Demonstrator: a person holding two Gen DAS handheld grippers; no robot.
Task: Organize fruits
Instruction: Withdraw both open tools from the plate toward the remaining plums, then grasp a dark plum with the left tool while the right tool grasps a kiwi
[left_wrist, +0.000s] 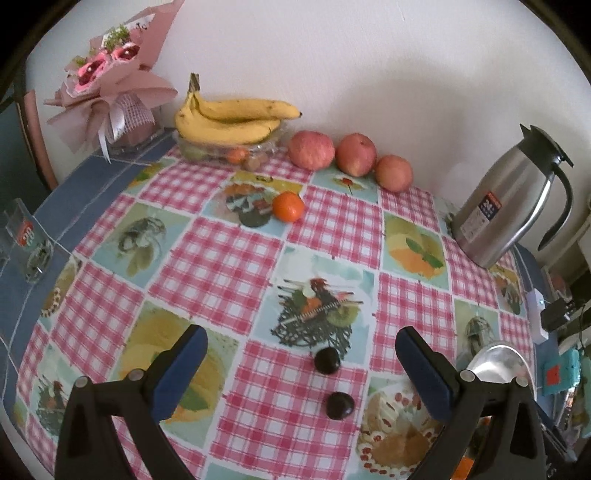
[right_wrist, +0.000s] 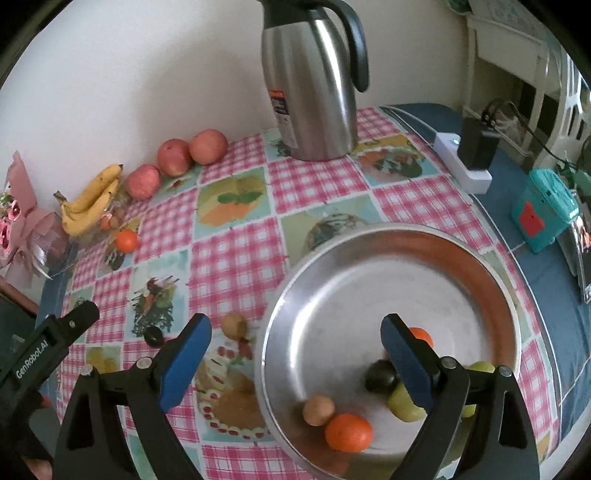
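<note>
My left gripper (left_wrist: 301, 332) is open above the checked tablecloth, with two dark plums (left_wrist: 327, 361) on the cloth between and just beyond its fingers, untouched. A tangerine (left_wrist: 288, 206) lies farther back. My right gripper (right_wrist: 297, 319) is open and empty over the left rim of a metal bowl (right_wrist: 369, 240). The bowl holds a tangerine (right_wrist: 348, 432), a tan round fruit (right_wrist: 318, 410), a dark plum (right_wrist: 380, 376), green fruit (right_wrist: 404, 404) and a second tangerine (right_wrist: 419, 334) partly behind the right finger. Another tan fruit (right_wrist: 233, 325) sits on the cloth left of the bowl.
Bananas (left_wrist: 232, 118) rest on a clear dish by the wall, beside three apples (left_wrist: 311, 149). A steel jug (left_wrist: 509, 206) stands at the back right and a pink bouquet (left_wrist: 110, 85) at the back left. A white charger (right_wrist: 461, 162) and a teal box (right_wrist: 541, 210) sit right of the bowl.
</note>
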